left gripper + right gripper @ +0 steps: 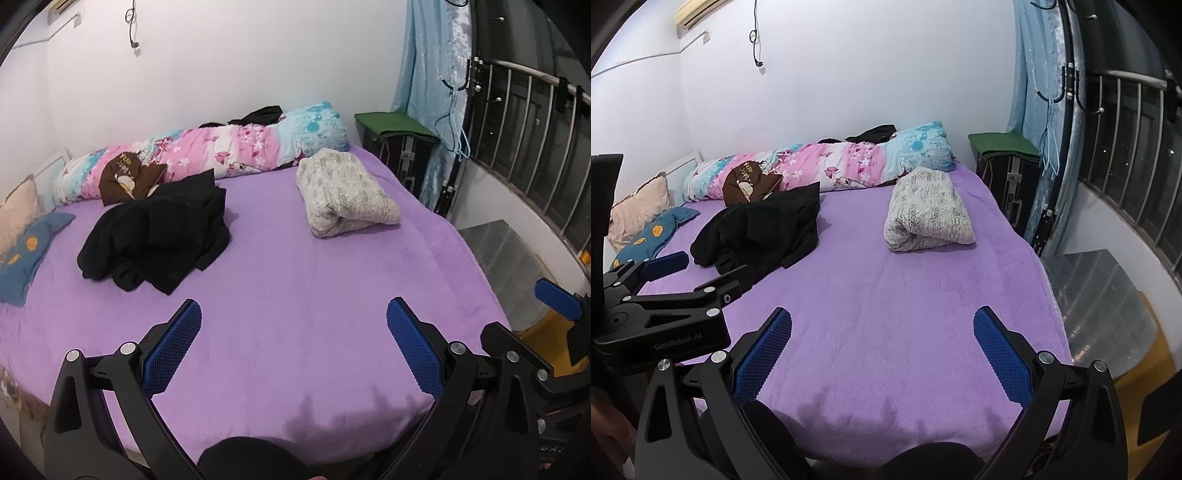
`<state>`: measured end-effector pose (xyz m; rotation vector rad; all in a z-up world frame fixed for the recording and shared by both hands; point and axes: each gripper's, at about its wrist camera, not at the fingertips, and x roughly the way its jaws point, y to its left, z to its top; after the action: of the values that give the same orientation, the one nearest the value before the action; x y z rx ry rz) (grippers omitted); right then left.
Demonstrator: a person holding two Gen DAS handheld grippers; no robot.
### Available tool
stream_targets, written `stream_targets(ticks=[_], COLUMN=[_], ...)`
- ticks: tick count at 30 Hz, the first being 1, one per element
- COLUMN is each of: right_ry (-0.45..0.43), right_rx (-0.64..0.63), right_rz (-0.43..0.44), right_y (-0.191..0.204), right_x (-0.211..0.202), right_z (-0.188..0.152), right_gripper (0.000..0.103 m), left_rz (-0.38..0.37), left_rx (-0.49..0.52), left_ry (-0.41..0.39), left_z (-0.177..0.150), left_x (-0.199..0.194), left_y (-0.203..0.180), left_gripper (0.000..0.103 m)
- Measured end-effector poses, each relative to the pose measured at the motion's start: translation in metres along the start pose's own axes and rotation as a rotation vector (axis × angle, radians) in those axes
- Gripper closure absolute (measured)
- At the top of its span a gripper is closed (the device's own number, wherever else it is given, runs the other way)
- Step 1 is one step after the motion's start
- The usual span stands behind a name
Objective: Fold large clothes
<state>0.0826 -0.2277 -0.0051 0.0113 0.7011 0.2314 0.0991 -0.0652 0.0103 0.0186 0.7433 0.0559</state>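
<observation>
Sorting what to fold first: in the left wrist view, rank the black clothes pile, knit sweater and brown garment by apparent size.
1. black clothes pile
2. knit sweater, folded, somewhat smaller
3. brown garment, partly hidden, farther back

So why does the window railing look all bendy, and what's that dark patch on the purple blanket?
Left wrist view: the fisheye lens curves the metal window railing and darkens the corners. Right wrist view: the same bending; the dark patch is a soft shadow on the purple fleece blanket near the open right tongs.

Black hand-held gripper (293, 317), blue textured pads (173, 350), silver screws.
</observation>
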Motion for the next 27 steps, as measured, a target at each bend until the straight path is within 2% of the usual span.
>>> stream_targets(ticks=[24,27], right_ry=[-0.014,-0.015], right_rx=[0.026,0.024], right_rz=[-0.011,-0.017], right_y=[-0.0014,-0.0011], right_x=[-0.0031,-0.0037], right_z=[0.0012,0.0014], right_gripper=[0.006,0.006], left_rz=[-0.019,-0.041], left_rx=[-0.009,0.000], left_ry=[-0.001,0.000], left_z=[0.0025,0.0025], left_x=[0.0016,0.0024], left_y=[-0.0032,-0.0037], left_gripper=[0.006,0.006])
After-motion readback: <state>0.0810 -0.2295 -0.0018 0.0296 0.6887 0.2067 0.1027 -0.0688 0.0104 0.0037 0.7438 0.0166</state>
